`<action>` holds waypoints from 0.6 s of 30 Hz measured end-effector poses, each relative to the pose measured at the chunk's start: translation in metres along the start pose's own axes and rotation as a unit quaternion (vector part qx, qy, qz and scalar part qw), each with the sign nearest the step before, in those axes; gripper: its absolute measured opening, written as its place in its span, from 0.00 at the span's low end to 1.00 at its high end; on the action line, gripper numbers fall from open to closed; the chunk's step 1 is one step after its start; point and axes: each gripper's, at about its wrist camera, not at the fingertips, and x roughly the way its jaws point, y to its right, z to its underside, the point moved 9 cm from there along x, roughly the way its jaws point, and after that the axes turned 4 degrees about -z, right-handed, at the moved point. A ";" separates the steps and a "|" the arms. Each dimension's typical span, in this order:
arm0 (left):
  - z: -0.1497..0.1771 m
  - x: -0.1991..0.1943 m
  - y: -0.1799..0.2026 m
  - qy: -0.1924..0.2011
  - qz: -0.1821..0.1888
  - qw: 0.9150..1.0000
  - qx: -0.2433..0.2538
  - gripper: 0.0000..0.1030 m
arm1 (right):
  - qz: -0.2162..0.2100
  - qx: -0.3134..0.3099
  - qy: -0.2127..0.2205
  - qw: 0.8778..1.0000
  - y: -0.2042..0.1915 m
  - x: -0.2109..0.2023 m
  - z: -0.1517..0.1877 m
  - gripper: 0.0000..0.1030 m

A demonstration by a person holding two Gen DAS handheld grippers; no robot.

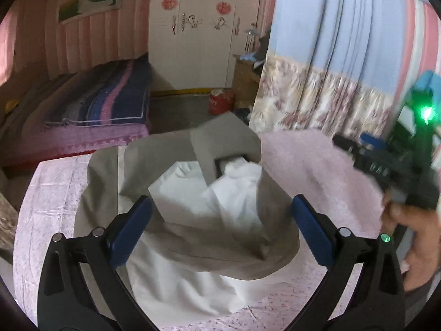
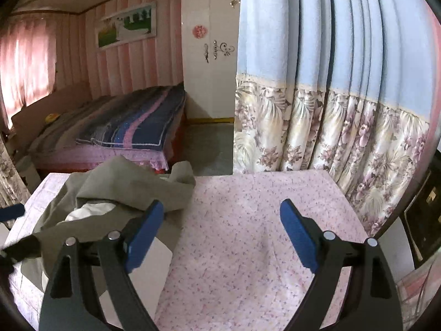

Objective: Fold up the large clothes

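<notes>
a bedroom with a floral curtain (image 2: 317, 127) and a far bed (image 2: 115, 135) held a bench (image 2: 248, 220) under pink cloth, on which the grey garment (image 1: 226, 149) with white lining lay rumpled, while the left tool (image 1: 220, 231) and right tool (image 2: 222, 233) hovered, jaws apart and empty.

I count two hand-held grippers: my left hand-held gripper (image 1: 220, 230) and my right hand-held gripper (image 2: 222, 233). Each one has two blue fingers (image 1: 132, 231), so four in all. I see one big grey coat (image 1: 190, 242) with a white inside. It lies on one pink flowered sheet (image 2: 248, 248). I count one bed (image 2: 110, 135) farther back, one white wardrobe (image 1: 193, 41), one long curtain (image 2: 330, 82), one wall picture (image 2: 125, 24) and one red tub (image 1: 220, 100).
</notes>
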 end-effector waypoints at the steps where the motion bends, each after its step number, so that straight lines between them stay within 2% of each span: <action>1: 0.002 0.003 0.003 0.000 -0.001 1.000 -0.001 0.97 | -0.006 0.001 0.002 1.000 0.002 0.000 0.001 0.85; 5: 0.015 0.022 0.013 -0.016 -0.023 0.999 0.019 0.97 | -0.016 0.007 -0.009 1.000 0.001 -0.002 0.009 0.85; 7: 0.020 0.030 0.018 -0.014 -0.014 0.999 0.028 0.94 | -0.017 0.010 -0.011 1.000 -0.002 -0.003 0.012 0.85; 8: 0.019 0.033 0.019 -0.011 -0.007 1.000 0.029 0.87 | -0.019 0.011 -0.012 1.000 -0.002 -0.003 0.013 0.85; 10: 0.019 0.034 0.020 -0.009 0.026 0.999 0.025 0.36 | -0.023 0.013 -0.013 1.000 -0.004 -0.004 0.013 0.85; 12: 0.020 0.027 0.018 0.002 0.027 0.999 0.027 0.18 | -0.030 0.013 -0.010 0.999 -0.005 -0.006 0.011 0.85; 13: 0.023 0.021 0.013 0.011 0.019 0.999 0.030 0.14 | -0.032 0.013 -0.008 0.999 -0.006 -0.007 0.010 0.85; 15: 0.032 0.009 0.001 0.020 0.019 0.999 0.025 0.11 | -0.038 0.015 -0.007 0.999 -0.008 -0.008 0.010 0.85; 18: 0.044 -0.016 -0.033 0.033 -0.005 0.999 0.027 0.10 | -0.050 0.013 -0.011 0.999 -0.016 -0.006 0.013 0.85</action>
